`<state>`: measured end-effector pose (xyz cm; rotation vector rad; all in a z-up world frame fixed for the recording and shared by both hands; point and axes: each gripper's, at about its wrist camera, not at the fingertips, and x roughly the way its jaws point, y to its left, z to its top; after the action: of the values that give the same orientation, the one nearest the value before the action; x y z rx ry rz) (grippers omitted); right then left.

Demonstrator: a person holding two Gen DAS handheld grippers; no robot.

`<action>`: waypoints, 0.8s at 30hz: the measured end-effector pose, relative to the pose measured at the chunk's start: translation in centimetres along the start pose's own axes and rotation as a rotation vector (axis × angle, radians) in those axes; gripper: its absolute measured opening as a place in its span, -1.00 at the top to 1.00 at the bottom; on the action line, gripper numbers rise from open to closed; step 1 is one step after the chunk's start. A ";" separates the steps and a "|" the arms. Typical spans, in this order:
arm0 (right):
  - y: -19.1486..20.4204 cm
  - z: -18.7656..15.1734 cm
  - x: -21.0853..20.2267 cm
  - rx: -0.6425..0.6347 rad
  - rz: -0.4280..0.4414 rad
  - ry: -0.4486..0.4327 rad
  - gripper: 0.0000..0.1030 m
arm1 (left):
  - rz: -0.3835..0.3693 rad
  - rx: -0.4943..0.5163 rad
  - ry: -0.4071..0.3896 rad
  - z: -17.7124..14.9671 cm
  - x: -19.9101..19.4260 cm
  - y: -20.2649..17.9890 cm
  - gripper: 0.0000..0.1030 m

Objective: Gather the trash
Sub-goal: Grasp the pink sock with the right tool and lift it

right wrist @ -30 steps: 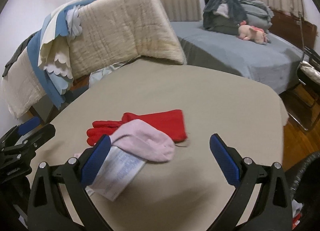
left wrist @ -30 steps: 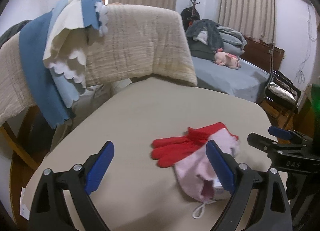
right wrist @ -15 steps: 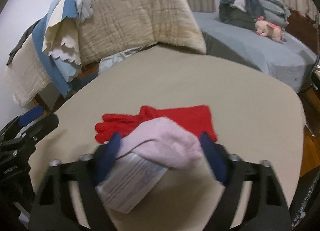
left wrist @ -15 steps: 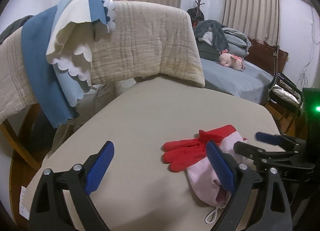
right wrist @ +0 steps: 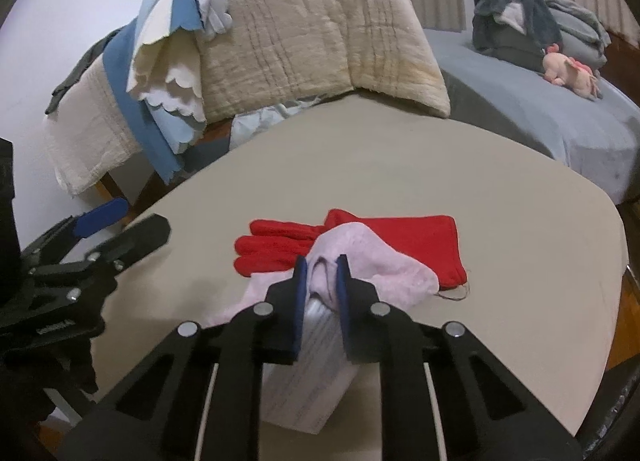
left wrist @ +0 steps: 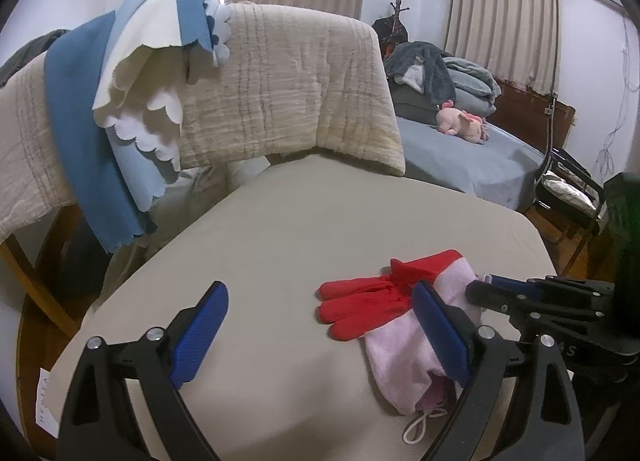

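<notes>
A pink cloth [right wrist: 380, 261] lies on the beige table [right wrist: 440, 165], partly over a red glove [right wrist: 400, 231]. A white printed packet [right wrist: 316, 373] pokes out from under the cloth toward me. My right gripper [right wrist: 320, 273] is shut on a fold of the pink cloth, just above the packet. My left gripper [left wrist: 320, 321] is open and empty, low over the table, left of the red glove [left wrist: 360, 301] and pink cloth [left wrist: 404, 357]. The right gripper also shows in the left wrist view [left wrist: 484, 289].
A chair draped with a beige quilt [left wrist: 288, 89] and blue and cream cloths [left wrist: 132, 101] stands behind the table. A grey bed [left wrist: 472, 157] with a pink plush toy [left wrist: 460, 125] lies at the back right. A folding chair [left wrist: 568, 185] stands to the right.
My right gripper has moved forward and closed its jaws on the pink cloth. My left gripper has shifted slightly left and stayed open.
</notes>
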<state>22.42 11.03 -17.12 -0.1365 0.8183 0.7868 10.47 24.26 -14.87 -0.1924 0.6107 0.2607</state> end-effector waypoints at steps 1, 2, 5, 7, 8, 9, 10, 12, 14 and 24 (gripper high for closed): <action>0.1 0.1 -0.3 -0.001 0.006 -0.008 0.75 | -0.001 0.000 -0.001 0.0 -0.1 -0.1 -0.77; 0.2 0.3 -0.5 -0.002 0.010 -0.016 0.75 | -0.003 0.002 -0.004 0.1 -0.2 -0.2 -0.77; 0.4 0.8 -1.4 -0.004 0.024 -0.037 0.76 | -0.007 0.006 -0.010 0.3 -0.5 -0.5 -0.77; 0.5 1.1 -2.2 -0.002 0.036 -0.054 0.76 | -0.009 0.005 -0.013 0.4 -0.6 -0.6 -0.77; 0.6 1.3 -2.5 -0.001 0.040 -0.061 0.76 | -0.010 0.004 -0.016 0.4 -0.7 -0.6 -0.77; 0.5 1.4 -2.8 0.001 0.043 -0.068 0.76 | -0.011 0.005 -0.018 0.5 -0.8 -0.7 -0.77; 0.5 1.5 -3.3 0.005 0.047 -0.077 0.76 | -0.012 0.006 -0.021 0.6 -1.0 -0.8 -0.77; 0.4 1.7 -4.0 0.011 0.049 -0.092 0.77 | -0.013 0.009 -0.024 0.6 -1.2 -1.0 -0.77; 0.2 1.7 -4.9 0.020 0.053 -0.104 0.76 | -0.017 0.012 -0.027 0.6 -1.5 -1.3 -0.77; -1.8 0.9 -9.8 0.059 0.035 -0.153 0.77 | -0.062 0.035 -0.020 0.1 -2.5 -4.0 -0.77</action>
<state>20.01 4.41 -9.96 -0.0089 0.6997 0.7954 9.71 19.99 -12.90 -0.1743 0.5885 0.1913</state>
